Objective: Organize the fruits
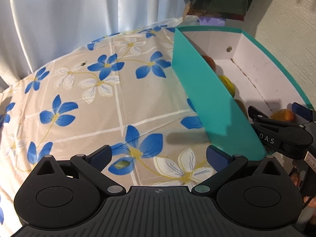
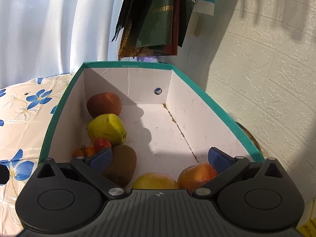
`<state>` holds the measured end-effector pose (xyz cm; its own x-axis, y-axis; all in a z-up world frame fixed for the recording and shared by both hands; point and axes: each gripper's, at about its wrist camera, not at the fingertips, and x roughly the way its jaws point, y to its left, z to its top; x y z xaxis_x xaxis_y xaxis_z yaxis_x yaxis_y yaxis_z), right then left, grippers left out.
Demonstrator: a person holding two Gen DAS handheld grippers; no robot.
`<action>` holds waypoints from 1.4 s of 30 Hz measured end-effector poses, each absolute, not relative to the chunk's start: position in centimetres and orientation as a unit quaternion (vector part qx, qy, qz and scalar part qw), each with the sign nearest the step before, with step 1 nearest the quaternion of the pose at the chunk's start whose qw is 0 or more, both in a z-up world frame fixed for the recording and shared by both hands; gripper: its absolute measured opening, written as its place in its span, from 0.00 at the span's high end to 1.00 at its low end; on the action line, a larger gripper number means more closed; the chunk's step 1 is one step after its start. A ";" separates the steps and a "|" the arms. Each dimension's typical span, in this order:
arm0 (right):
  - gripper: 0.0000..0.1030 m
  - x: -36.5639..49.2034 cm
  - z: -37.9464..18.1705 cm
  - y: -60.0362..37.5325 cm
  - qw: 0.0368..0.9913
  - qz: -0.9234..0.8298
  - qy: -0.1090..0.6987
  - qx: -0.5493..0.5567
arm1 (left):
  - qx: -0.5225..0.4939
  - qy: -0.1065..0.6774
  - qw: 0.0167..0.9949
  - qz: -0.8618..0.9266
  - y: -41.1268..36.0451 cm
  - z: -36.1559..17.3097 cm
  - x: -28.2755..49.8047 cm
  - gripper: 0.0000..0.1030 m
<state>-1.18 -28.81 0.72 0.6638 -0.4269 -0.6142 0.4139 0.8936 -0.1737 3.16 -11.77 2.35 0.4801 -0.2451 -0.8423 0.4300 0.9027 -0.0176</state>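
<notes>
— Looking into the teal box [image 2: 126, 65], what fruit do you count?

— Along its left wall, from the far end toward the camera: a reddish-brown apple [image 2: 104, 104], a yellow pear [image 2: 107, 129], a small red fruit [image 2: 101, 143] with an orange tomato [image 2: 85, 151] beside it, then a brown kiwi [image 2: 122, 165]. At the near end lie a yellow fruit [image 2: 155, 181] and a red-orange apple [image 2: 196, 174], touching each other.

— And the rest of the box?

— Its white floor on the right side is bare, with a seam running down it and a round hole in the far wall.

— Where is the right hand-held gripper [image 2: 160, 159]?

— Over the near end of the box, tilted downward. Its blue pads [image 2: 101, 160] are spread wide and pinch nothing; the yellow fruit and the red-orange apple sit just below them, free of the pads.

— The left hand-held gripper [image 1: 158, 157]?

— Outside the box, over the flowered cloth [image 1: 79, 90] on the desk. Its pads are also spread, with only cloth showing between them. From its camera the right hand-held gripper shows at the right edge, reaching into the box.

— What lies around the box?

— A pale curtain [image 1: 59, 9] hangs behind the desk, a textured white wall [image 2: 266, 79] stands to the right, and dark bags [image 2: 158, 15] hang above the far end of the box.
</notes>
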 end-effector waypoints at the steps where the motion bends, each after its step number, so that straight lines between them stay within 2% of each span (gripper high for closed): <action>1: 0.00 -1.0 0.8 -28.9 0.909 -0.233 0.346 -0.006 | 0.104 0.467 0.856 -0.195 -11.9 2.4 3.1 0.00; 5: 0.00 -0.5 1.2 -28.9 0.899 -0.245 0.364 0.000 | 0.138 0.448 0.863 -0.191 -12.6 2.6 2.8 0.00; 12: 0.00 -0.6 2.8 -29.9 0.881 -0.240 0.406 0.045 | 0.176 0.477 0.838 -0.198 -13.9 2.3 3.2 0.00; 16: 0.00 -1.5 4.5 -30.3 0.881 -0.212 0.413 0.093 | 0.200 0.472 0.834 -0.203 -14.6 2.1 3.0 0.00; 21: 0.00 -2.2 6.7 -29.9 0.870 -0.184 0.446 0.102 | 0.237 0.470 0.826 -0.201 -15.5 1.9 2.5 0.00; 24: 0.00 -2.3 7.0 -29.8 0.837 -0.179 0.505 0.109 | 0.241 0.491 0.812 -0.205 -15.8 1.8 2.8 0.00; 30: 0.00 -4.4 6.8 -32.6 0.787 -0.184 0.544 0.225 | 0.245 0.513 0.797 -0.203 -16.0 2.0 3.3 0.00; 42: 0.00 -4.4 3.4 -32.0 0.739 -0.199 0.626 0.151 | 0.310 0.519 0.768 -0.210 -18.5 2.0 3.5 0.00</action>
<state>-4.43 -31.97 3.36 0.1371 -0.1051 -0.9850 0.4825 0.8755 -0.0263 3.51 -18.50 2.04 0.3722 -0.0002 -0.9281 0.6446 0.7196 0.2584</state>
